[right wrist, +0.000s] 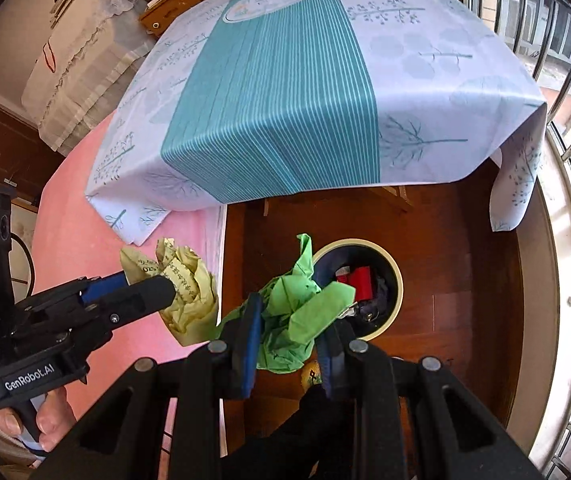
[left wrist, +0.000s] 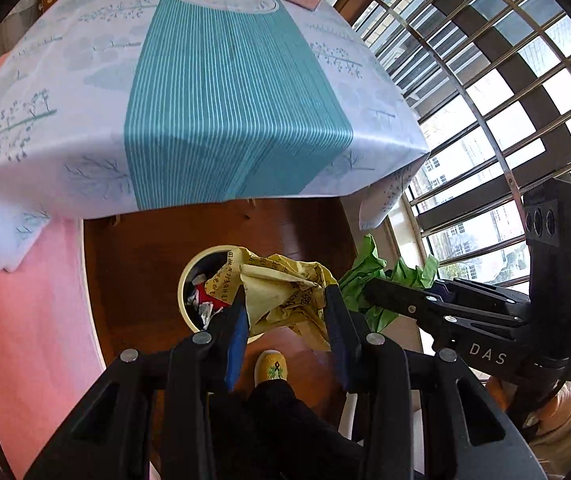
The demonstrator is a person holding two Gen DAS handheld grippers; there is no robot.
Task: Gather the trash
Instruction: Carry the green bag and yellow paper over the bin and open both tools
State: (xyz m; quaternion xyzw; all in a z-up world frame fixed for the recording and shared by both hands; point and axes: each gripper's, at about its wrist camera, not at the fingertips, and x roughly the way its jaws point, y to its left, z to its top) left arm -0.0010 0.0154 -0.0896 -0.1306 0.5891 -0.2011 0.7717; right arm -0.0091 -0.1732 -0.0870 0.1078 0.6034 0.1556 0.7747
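The left gripper (left wrist: 285, 300) has its two blue-padded fingers (left wrist: 235, 336) pinching a crumpled yellow paper (left wrist: 285, 292) printed with dark characters. The paper hangs above the floor, over the near rim of a round waste bin (left wrist: 184, 280).

The right gripper (right wrist: 293, 320) has its fingers (right wrist: 247, 332) pinching a crumpled green paper (right wrist: 301, 304), and that wad hangs just beside the bin's (right wrist: 395, 280) left rim. The two grippers are side by side, each visible in the other's view, the yellow wad to the left of the green one.

The bin stands on a dark wooden floor (left wrist: 133, 264), just in front of the near edge of the tabletop. It has a cream rim and holds a red scrap (right wrist: 359, 278) and other dark and silvery litter.

Below the fingers, a yellow slipper (left wrist: 271, 368) and a dark trouser leg (left wrist: 285, 420) of the person show. A hand (right wrist: 45, 416) grips the left gripper's handle.

Beyond the bin, a white cloth (left wrist: 65, 112) with a teal striped band and leaf prints drapes over the tabletop. A pink sheet (left wrist: 17, 320) lies to the left, and a barred window (left wrist: 505, 80) curves along the right.
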